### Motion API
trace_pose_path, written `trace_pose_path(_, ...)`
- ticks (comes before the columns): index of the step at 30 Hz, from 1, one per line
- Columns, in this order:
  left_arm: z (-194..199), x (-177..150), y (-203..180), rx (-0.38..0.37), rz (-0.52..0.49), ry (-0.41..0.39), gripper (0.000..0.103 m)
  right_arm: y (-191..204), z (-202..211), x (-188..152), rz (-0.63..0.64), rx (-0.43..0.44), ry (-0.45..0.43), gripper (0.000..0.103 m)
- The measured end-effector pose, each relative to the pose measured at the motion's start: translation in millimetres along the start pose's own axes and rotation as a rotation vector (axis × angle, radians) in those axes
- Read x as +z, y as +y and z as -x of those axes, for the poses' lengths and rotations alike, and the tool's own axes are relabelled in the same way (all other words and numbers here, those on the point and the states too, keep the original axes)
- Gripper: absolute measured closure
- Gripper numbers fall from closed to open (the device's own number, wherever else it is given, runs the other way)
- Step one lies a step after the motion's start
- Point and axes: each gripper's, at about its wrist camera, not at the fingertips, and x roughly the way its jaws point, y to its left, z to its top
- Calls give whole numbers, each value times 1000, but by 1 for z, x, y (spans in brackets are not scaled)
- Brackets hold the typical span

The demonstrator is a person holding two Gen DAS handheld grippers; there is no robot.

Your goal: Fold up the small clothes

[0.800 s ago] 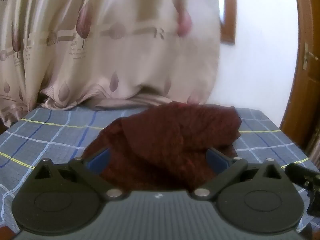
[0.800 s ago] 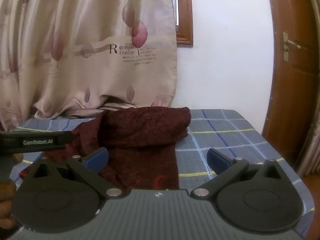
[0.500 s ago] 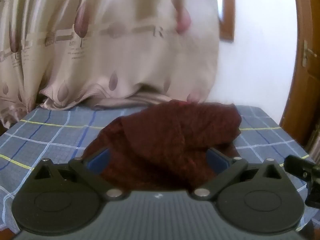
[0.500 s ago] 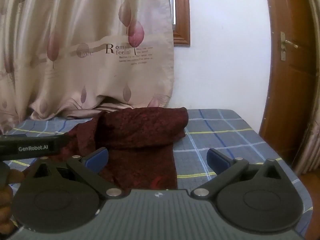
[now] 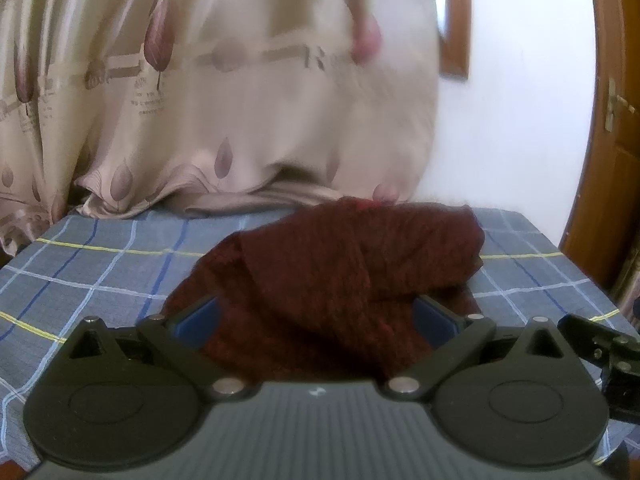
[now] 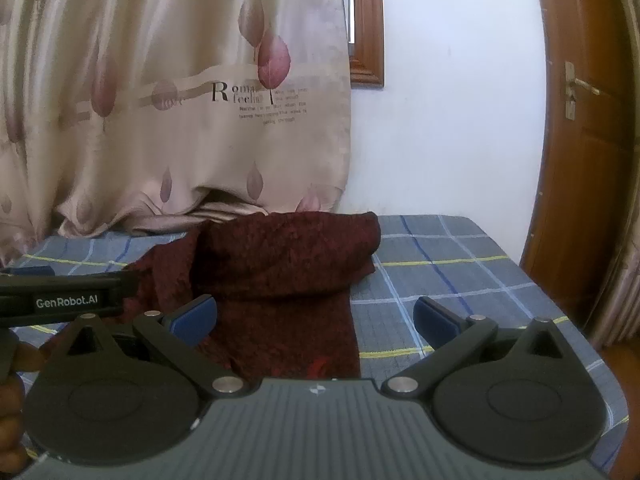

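Note:
A dark maroon garment lies bunched on the blue checked bedsheet, its upper part folded over toward the right. My left gripper is open, its blue pads wide apart just in front of the cloth's near edge, nothing pressed between them. In the right wrist view the same maroon garment lies left of centre. My right gripper is open too, its left pad over the cloth's near part and its right pad over bare bedsheet. The left gripper's body shows at the left edge, with a hand holding it.
A beige leaf-print curtain hangs behind the bed and rests on its far edge. A white wall and a wooden door stand at the right. The bed's right edge drops off near the door.
Both views shift only slightly; the right gripper has drifted a little to the right relative to the garment. The cloth has not moved and both grippers stay open.

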Motion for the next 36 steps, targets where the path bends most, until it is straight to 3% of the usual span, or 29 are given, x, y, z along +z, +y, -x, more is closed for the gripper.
trace_pose_path(36,-39,-3,-9,-5,-16,86,0,-4,-34,1,-14,6,89,0)
